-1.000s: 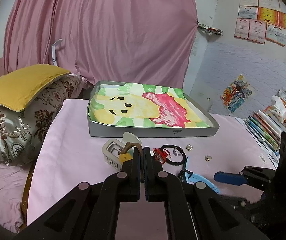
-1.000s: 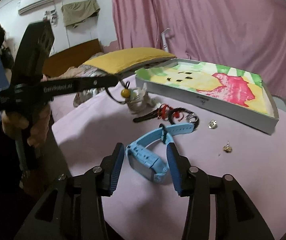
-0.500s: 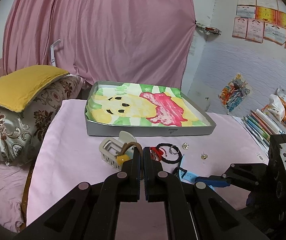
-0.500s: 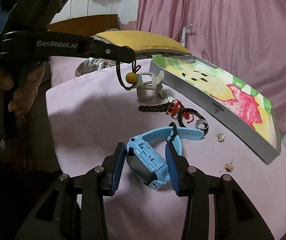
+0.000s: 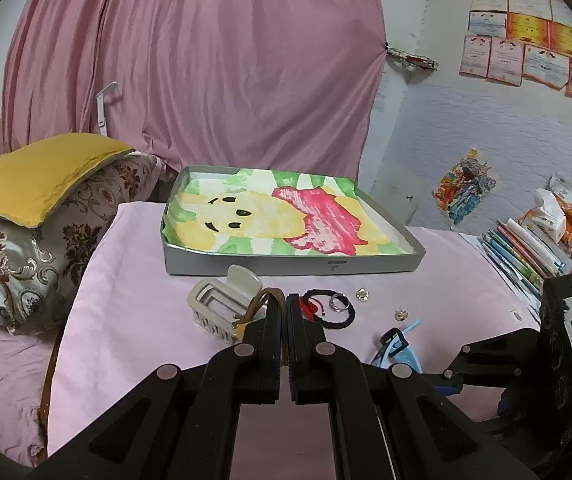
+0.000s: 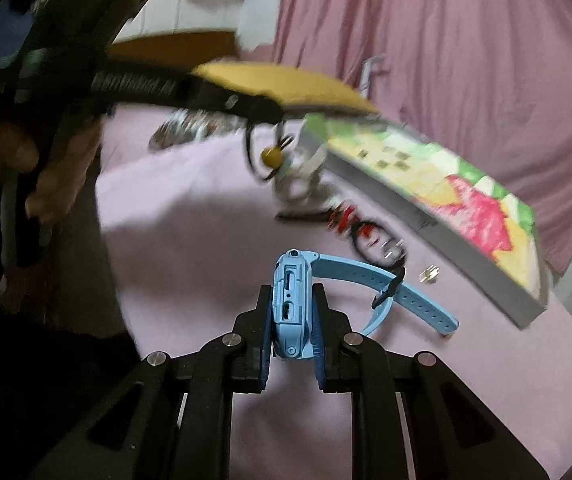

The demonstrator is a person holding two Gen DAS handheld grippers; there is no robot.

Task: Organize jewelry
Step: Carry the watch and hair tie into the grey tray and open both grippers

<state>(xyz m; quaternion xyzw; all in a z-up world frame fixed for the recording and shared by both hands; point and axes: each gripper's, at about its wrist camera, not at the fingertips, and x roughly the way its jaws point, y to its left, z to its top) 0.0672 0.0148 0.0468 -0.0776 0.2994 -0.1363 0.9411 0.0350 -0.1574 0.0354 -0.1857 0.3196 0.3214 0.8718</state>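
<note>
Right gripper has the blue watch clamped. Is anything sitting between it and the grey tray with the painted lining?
Yes, low clutter only. The right gripper holds the light-blue smartwatch; between it and the grey tray lie a black cord bracelet with a silver ring and a small stud. Lifting over them should clear.

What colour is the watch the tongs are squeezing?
Light blue, body and strap alike. The plastic wristwatch shows best in the right wrist view, clamped in the right tongs.

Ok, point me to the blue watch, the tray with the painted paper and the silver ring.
blue watch [image 6: 291,307], right wrist view, on the case's side with the ports.
tray [image 5: 286,267], left wrist view, on its grey front wall.
silver ring [image 5: 337,302], left wrist view, on the band, beside the black bracelet.
</note>
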